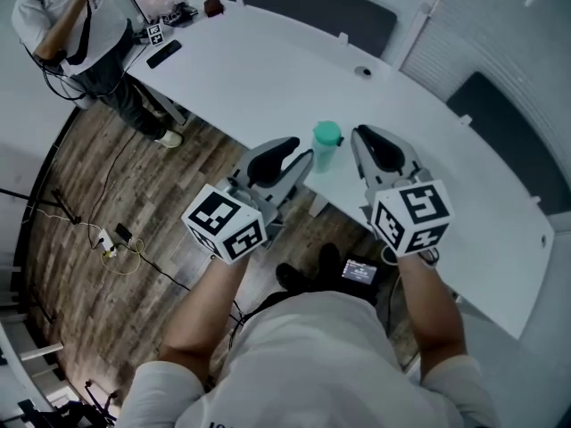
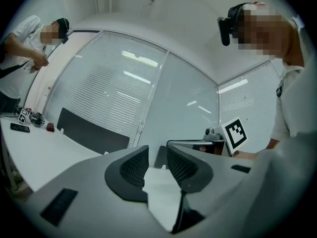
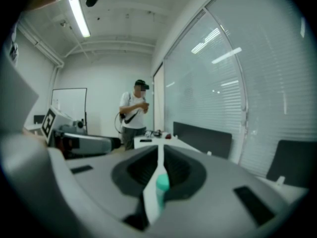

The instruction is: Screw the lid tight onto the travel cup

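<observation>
1. White curved table.
2. Cup with teal lid stands at the table's near edge.
3. Round grommet lies beyond the cup.
4. Far left of the cup: black remote, marker cube, small dark red box.

Head view high, steeply down on white table, gripper views low, level along own fingers, sharing that table
</observation>
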Demonstrator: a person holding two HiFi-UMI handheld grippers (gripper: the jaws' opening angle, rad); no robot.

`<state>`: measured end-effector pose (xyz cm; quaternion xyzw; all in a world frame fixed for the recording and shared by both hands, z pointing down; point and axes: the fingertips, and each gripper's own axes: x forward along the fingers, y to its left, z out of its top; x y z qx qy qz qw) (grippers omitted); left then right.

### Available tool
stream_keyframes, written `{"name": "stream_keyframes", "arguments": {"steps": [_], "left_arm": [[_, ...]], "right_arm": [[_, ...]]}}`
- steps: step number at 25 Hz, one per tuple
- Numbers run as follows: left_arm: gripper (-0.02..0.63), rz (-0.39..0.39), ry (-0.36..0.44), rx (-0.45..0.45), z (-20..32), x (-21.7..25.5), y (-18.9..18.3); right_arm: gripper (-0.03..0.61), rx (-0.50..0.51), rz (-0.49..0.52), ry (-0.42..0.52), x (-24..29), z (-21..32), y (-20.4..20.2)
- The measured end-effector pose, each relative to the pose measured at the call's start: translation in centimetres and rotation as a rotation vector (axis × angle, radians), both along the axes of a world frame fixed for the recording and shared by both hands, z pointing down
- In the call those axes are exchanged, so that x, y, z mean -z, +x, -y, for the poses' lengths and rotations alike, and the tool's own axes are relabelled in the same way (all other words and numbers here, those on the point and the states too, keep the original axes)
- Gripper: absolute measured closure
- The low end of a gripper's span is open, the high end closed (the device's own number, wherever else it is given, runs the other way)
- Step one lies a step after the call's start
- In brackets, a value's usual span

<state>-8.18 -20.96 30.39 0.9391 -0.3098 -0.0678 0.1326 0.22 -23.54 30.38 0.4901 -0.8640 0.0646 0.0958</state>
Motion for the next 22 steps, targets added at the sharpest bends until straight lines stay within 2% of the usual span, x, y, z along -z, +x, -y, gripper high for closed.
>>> {"name": "stream_keyframes", "arguments": {"steps": [13,22], "left_arm": [[0.540,-0.065,-0.062,0.007,-4.0,0.0,-2.1],[0.543,-0.090,-0.081,-0.022,-6.3,-0.6,-2.3]], "right_arm": [[0.540,-0.043,-0.018,-0.033,-1.3,-3.6,0.7],[0.543,-0.059,-0.012,-0.061,-2.8,-5.3,0.7]]}}
